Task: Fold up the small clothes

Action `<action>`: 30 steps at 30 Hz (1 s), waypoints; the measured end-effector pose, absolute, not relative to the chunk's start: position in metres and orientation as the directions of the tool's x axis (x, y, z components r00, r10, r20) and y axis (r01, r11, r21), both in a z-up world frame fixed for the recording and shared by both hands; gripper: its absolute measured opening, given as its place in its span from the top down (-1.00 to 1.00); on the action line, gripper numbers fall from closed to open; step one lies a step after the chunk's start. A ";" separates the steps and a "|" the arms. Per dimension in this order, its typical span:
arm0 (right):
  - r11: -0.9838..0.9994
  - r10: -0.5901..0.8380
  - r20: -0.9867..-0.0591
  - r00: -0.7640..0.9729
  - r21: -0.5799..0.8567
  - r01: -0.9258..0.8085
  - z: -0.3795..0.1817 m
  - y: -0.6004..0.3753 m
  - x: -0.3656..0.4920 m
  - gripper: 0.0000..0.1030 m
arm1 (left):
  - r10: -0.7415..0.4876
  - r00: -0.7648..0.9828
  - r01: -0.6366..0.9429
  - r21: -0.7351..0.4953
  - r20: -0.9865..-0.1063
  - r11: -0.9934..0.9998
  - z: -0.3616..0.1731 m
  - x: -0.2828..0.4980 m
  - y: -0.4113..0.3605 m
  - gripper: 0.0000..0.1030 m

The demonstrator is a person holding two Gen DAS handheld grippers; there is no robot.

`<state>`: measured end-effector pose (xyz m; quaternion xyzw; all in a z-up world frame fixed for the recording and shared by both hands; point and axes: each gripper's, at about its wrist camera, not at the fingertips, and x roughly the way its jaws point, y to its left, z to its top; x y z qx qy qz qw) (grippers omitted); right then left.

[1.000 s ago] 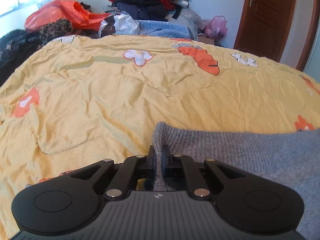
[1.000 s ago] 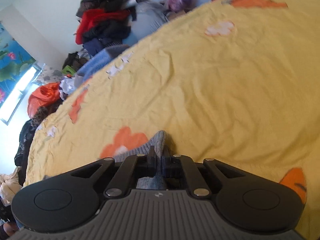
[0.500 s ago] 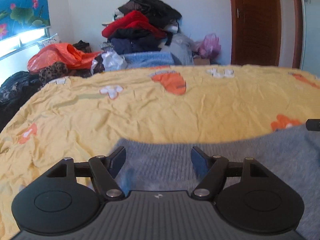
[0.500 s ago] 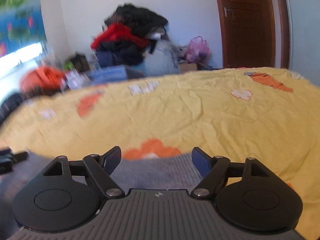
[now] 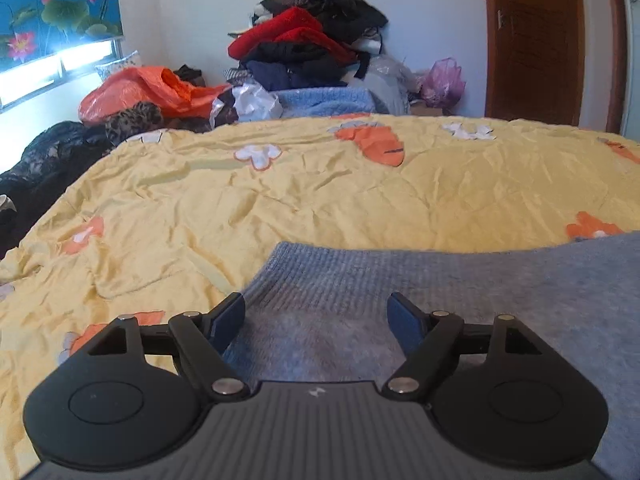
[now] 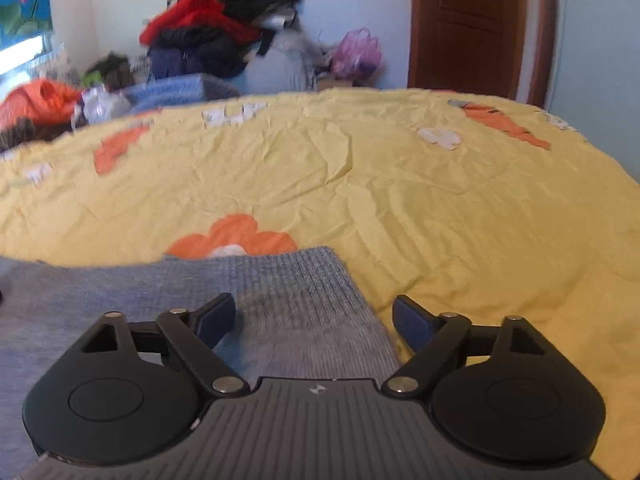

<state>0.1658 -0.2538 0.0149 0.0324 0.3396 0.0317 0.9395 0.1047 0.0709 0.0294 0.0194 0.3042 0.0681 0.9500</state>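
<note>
Fingers point(image 5: 226, 322) of the left gripper point(image 5: 316, 320) are standing spread and still widening over the near left corner of a grey knitted garment point(image 5: 440, 292), pinching nothing; in the right wrist view the right gripper point(image 6: 314, 318) is likewise opening, its pads hanging apart above the garment's right corner point(image 6: 296, 292) with only loose knit lying below the gap. The garment is lying flat across the bottom of both frames on a yellow bedspread point(image 5: 320, 200) printed with orange and white flowers, its ribbed edge running across mid-frame and facing the far side of the bed. A heap of clothes point(image 5: 308, 48) is filling the upper centre against the wall, a wooden door point(image 5: 532, 40) the upper right. The step in hand appears to be letting go after laying the piece out; doing it well likely means drawing both grippers clear without snagging the knit, then checking that the ribbed edge is lying straight and both corners level before taking hold for a fold
</note>
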 end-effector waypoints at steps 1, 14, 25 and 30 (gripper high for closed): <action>0.990 0.130 -0.603 0.787 0.128 -0.065 0.024 -0.255 0.147 -0.73 | 0.099 0.822 -0.088 0.048 -0.561 0.995 0.035 0.089 0.068 -0.52; 0.955 0.223 -0.608 0.762 -0.021 -0.297 -0.001 -0.227 0.066 -1.00 | -0.041 0.787 0.025 -0.034 -0.616 0.999 0.006 0.052 0.074 -0.83; 0.940 0.191 -0.600 0.777 -0.116 -0.321 -0.002 -0.207 0.015 -0.99 | -0.141 0.837 -0.197 -0.531 -0.529 0.824 0.024 -0.082 0.121 -0.82; 0.948 0.245 -0.614 0.750 -0.011 -0.319 -0.003 -0.216 0.023 -1.00 | -0.147 0.812 -0.276 -0.593 -0.565 0.756 0.013 -0.096 0.133 -0.82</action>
